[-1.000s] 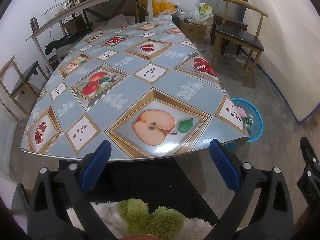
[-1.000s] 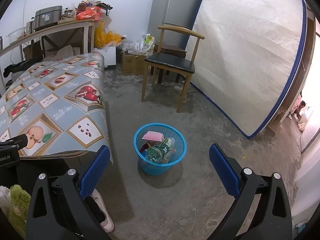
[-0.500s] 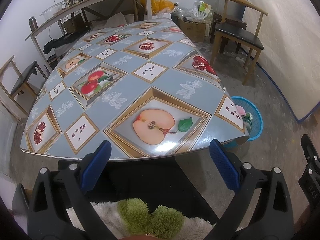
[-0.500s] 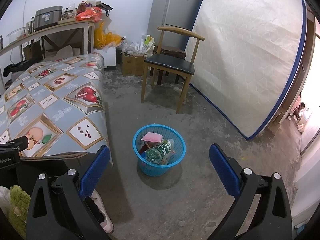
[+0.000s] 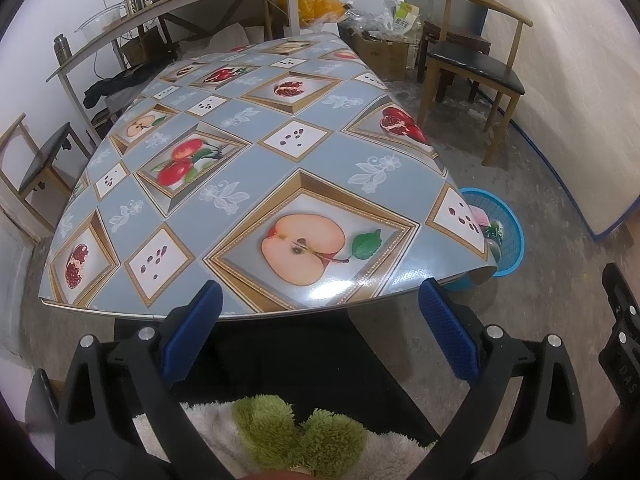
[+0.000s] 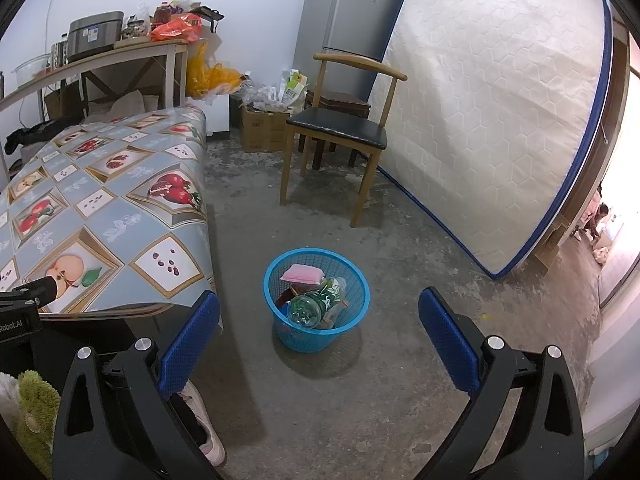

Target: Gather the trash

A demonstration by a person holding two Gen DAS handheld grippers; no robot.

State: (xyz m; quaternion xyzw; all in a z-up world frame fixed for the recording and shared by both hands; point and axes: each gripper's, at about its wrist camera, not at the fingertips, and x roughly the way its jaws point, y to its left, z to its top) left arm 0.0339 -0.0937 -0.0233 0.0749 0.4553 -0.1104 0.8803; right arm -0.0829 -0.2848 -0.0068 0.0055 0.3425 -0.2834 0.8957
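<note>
The left gripper (image 5: 320, 330) hangs wide open and empty at the near edge of the fruit-print table (image 5: 248, 184). At three o'clock from it, the right gripper (image 6: 320, 330), jaws equally spread and holding nothing, faces the blue basket (image 6: 352, 280) on the floor at twelve o'clock. A plastic bottle (image 6: 316, 304) and pink packet (image 6: 302, 274) lie inside.

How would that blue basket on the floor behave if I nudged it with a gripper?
The blue basket looks like thin mesh plastic, so probably light and apt to slide on the concrete floor. It narrows toward its base, and the bottle lies inside, so a high push might tip it.
</note>
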